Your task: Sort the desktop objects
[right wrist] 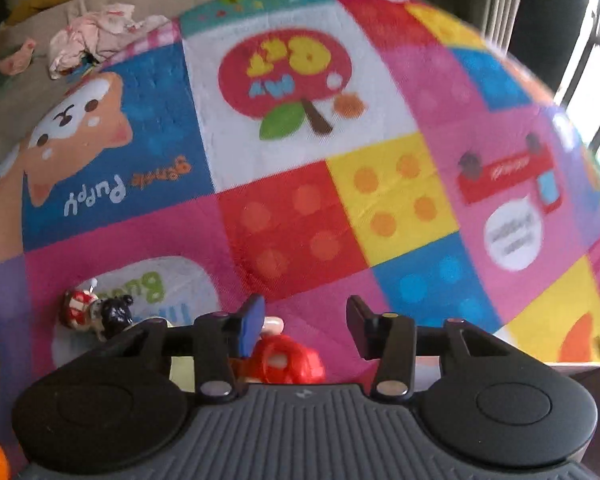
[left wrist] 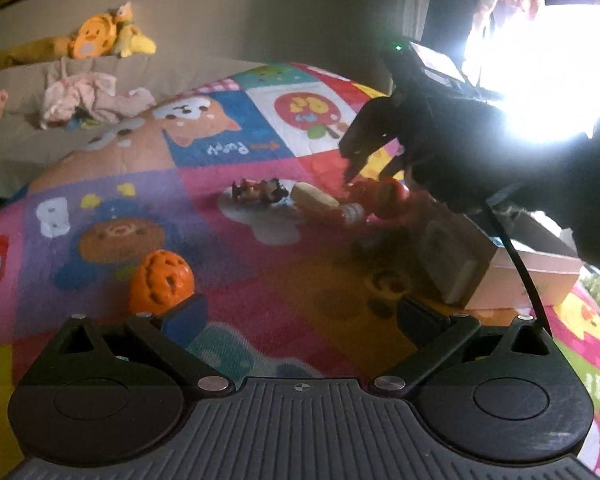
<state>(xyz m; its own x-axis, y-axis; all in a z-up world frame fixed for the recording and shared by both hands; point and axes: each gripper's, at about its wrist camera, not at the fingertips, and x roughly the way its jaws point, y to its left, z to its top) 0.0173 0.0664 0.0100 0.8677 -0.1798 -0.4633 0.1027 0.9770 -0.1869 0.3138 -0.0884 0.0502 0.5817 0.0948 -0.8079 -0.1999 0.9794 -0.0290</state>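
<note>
The right gripper (right wrist: 304, 320), half-closed and empty, hangs above the red toy (right wrist: 288, 360) (figurine (right wrist: 96, 314) nearby), while the left gripper (left wrist: 300, 312) is wide open beside the orange ball (left wrist: 162, 280).

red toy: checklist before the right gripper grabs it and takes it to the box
1. Right gripper jaws apart, nothing between the pads: ok.
2. Red toy sits between the fingertips: not ok. It lies behind the tips, close under the camera and nearer the left finger.
3. Red toy free of neighbours: cannot tell. The beige piece lies close beside it.
4. Box has room: cannot tell. The right gripper hides most of it.
5. Left gripper open, empty and away from the red toy: ok. The orange toy is beside its left finger.
</note>
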